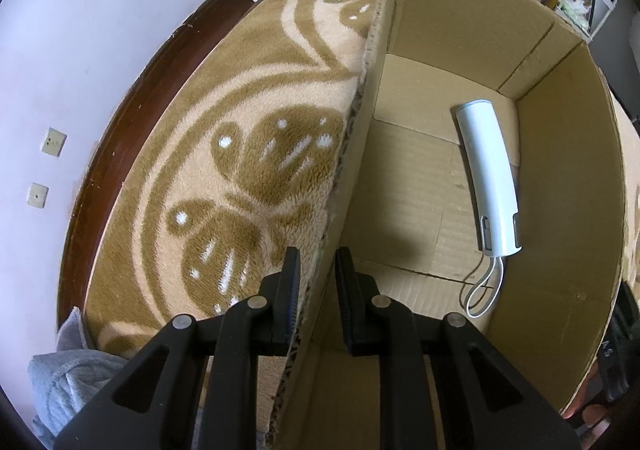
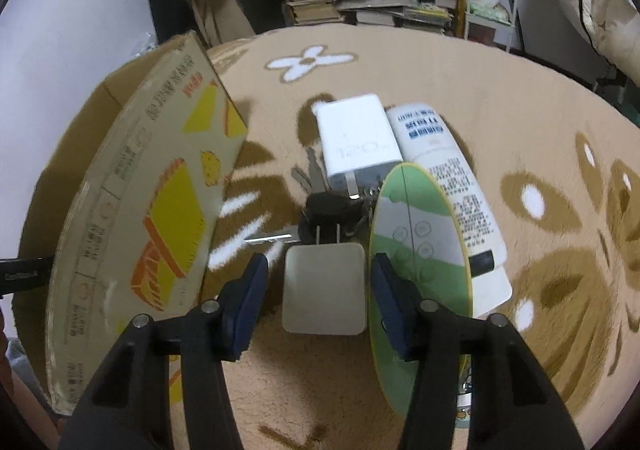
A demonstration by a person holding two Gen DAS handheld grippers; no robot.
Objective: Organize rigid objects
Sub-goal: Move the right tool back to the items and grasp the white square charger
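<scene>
1. Right gripper (image 2: 316, 290) spread wide, straddling small white charger (image 2: 324, 286), lower centre of frame, prongs pointing away; not yet pinched.
2. Probably light, stiff, smooth-sided; best taken across flat side faces, clear of prongs.
3. Left gripper (image 1: 318, 290) narrow, astride cardboard box (image 1: 560, 190) wall; contact unclear.
4. White handheld device (image 1: 488, 174) already inside box, right of frame.

Tan blanket (image 2: 440, 74) with brown-and-white floral pattern; plain brown cardboard box (image 1: 560, 210), yellow-orange prints outside; pale blue-white cylinder (image 1: 490, 178); white charger (image 2: 360, 138).
</scene>
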